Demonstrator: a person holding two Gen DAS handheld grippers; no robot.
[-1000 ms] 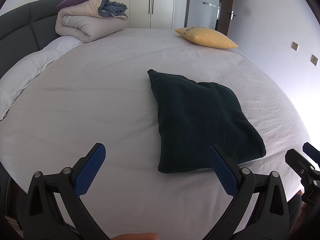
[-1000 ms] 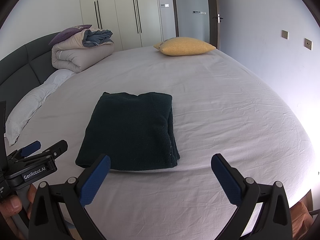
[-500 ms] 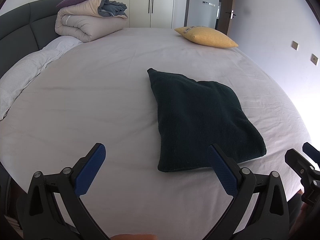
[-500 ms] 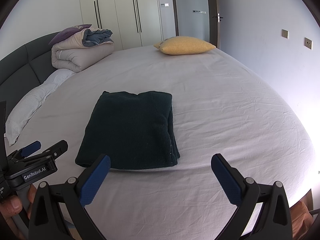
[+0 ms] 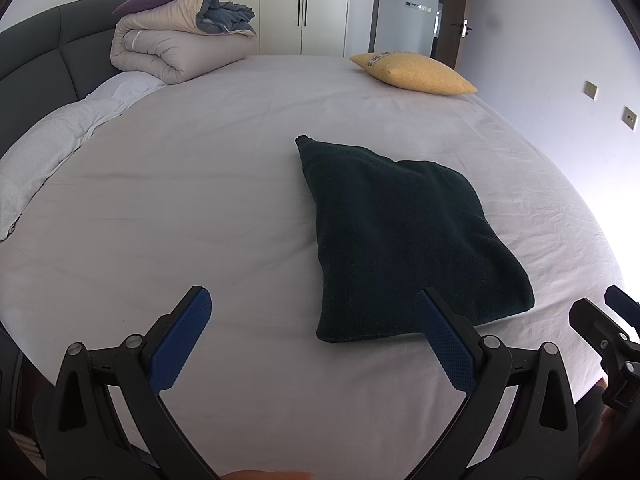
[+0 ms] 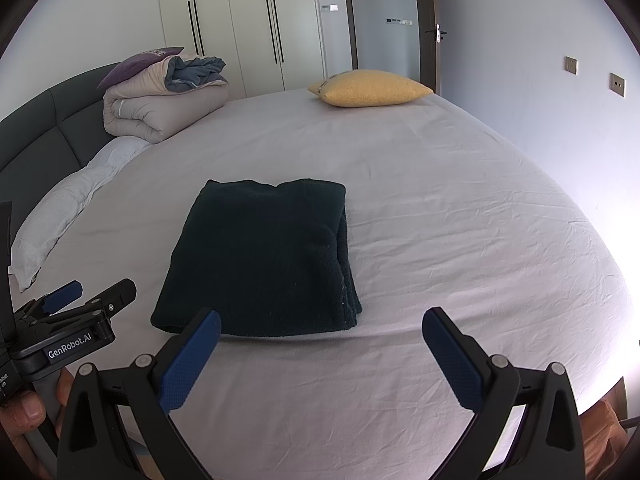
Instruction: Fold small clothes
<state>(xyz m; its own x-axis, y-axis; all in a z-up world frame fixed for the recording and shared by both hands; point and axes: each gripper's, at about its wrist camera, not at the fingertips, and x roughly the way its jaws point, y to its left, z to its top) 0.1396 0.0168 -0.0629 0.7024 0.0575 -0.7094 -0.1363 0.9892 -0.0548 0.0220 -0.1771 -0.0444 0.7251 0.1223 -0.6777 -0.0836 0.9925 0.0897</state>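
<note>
A dark green garment [image 5: 404,240] lies folded into a flat rectangle on the white bed sheet [image 5: 180,208]; it also shows in the right wrist view [image 6: 260,256]. My left gripper [image 5: 312,320] is open and empty, held above the sheet just short of the garment's near edge. My right gripper [image 6: 320,340] is open and empty, held in front of the garment's near right corner. Each gripper also shows at the edge of the other's view, the left one [image 6: 80,300] and the right one [image 5: 600,320].
A rolled duvet with a purple pillow [image 5: 176,48] sits at the far left by the dark headboard [image 5: 36,72]. A yellow pillow [image 5: 416,74] lies at the far edge. A white pillow [image 5: 44,156] lies at the left. Wardrobe doors [image 6: 256,28] stand behind.
</note>
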